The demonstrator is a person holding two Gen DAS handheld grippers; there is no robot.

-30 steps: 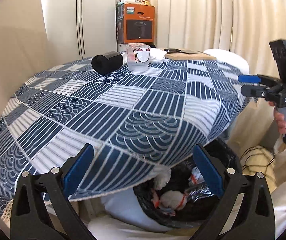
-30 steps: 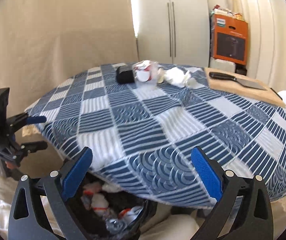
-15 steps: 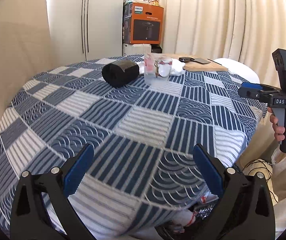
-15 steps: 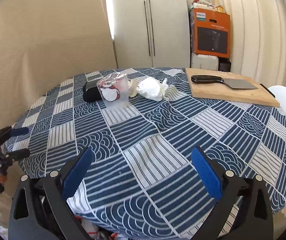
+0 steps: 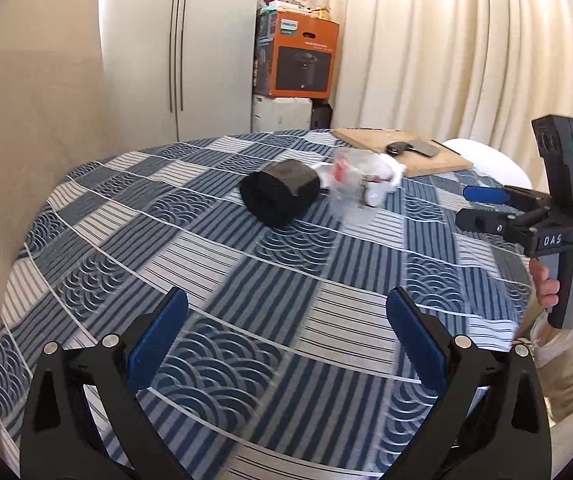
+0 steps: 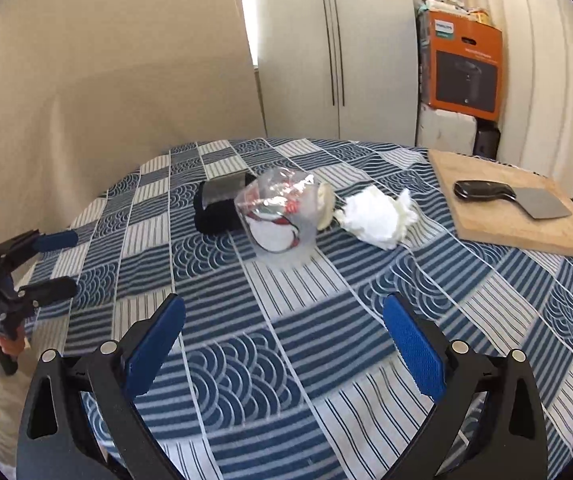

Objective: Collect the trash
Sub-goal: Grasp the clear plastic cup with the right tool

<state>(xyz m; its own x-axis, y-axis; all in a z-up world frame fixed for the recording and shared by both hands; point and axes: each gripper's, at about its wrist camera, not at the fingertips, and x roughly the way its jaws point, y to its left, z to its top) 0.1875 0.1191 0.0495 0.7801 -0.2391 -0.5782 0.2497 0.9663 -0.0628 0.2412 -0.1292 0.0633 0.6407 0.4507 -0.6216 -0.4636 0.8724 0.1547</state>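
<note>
1. Trash sits in the middle of the counter, far from both grippers.
2. Left gripper is wide open and holds nothing. It may bump the black roll.
3. Plastic cup may tip or crush.
4. Tissue may tear.
5. Right gripper is wide open too. It may knock the knife.

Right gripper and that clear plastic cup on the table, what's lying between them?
Nothing: in the right wrist view only bare tablecloth lies between the open right gripper and the clear plastic cup.
</note>
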